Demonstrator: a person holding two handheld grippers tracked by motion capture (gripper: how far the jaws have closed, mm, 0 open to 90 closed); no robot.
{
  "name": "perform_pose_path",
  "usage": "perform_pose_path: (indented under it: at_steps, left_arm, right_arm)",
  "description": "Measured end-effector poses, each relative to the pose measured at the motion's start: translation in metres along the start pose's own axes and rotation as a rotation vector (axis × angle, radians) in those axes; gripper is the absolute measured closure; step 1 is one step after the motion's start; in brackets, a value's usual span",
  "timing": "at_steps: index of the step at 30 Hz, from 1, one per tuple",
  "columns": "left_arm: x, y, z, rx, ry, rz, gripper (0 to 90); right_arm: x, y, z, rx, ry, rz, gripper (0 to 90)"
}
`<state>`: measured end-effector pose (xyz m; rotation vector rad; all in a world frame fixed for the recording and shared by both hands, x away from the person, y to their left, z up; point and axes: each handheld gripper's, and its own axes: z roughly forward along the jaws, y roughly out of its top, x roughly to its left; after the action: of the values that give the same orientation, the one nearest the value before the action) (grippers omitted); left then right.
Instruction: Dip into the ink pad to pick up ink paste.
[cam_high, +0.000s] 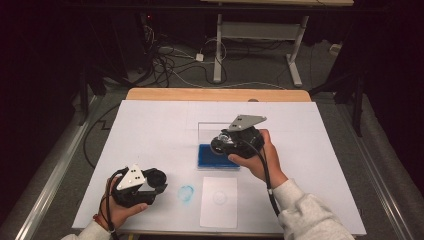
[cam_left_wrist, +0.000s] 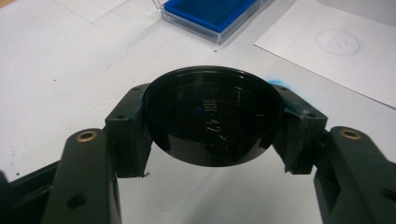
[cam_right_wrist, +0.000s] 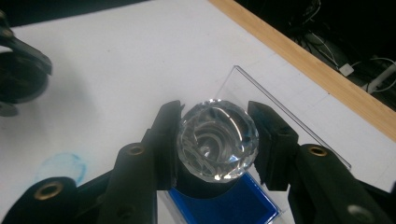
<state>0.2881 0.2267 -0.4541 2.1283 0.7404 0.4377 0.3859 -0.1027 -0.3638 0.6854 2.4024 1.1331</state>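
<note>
Jaws of right gripper pinch a faceted clear crystal stamp over the blue ink pad | left gripper clamps round black lid above the table | white paper sheet seemingly awaits further stamping.

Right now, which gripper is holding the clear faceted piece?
The right gripper, over the blue case, holds the clear piece. The left gripper holds a black round cap instead.

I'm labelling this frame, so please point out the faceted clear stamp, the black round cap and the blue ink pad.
Faceted clear stamp (cam_right_wrist: 217, 140): right gripper view, middle of its faceted top.
Black round cap (cam_left_wrist: 212, 112): left gripper view, centre of its hollow inside.
Blue ink pad (cam_high: 212, 156): high view, bare blue surface.
</note>
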Motion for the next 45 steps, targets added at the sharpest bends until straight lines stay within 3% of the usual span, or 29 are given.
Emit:
perform_pose_path:
  at_steps: [2, 5, 14, 21, 45]
  left_arm:
    - [0.001, 0.001, 0.000, 0.024, 0.000, 0.034, 36.6]
    - [-0.001, 0.000, 0.001, 0.032, 0.000, 0.041, 36.6]
    - [0.001, -0.002, -0.001, 0.032, 0.001, 0.025, 36.6]
    - [0.001, -0.002, -0.001, 0.030, -0.005, 0.027, 36.6]
    - [-0.001, -0.001, 0.002, 0.042, -0.012, 0.032, 36.6]
  right_arm:
    - [0.000, 0.002, 0.011, 0.035, 0.004, -0.010, 57.6]
    - [0.001, 0.002, 0.027, 0.082, 0.014, -0.014, 57.6]
    - [0.003, -0.003, 0.067, 0.204, 0.023, -0.009, 57.6]
    - [0.004, -0.007, 0.081, 0.261, 0.041, -0.007, 57.6]
    - [0.011, -0.012, 0.086, 0.238, -0.009, -0.032, 57.4]
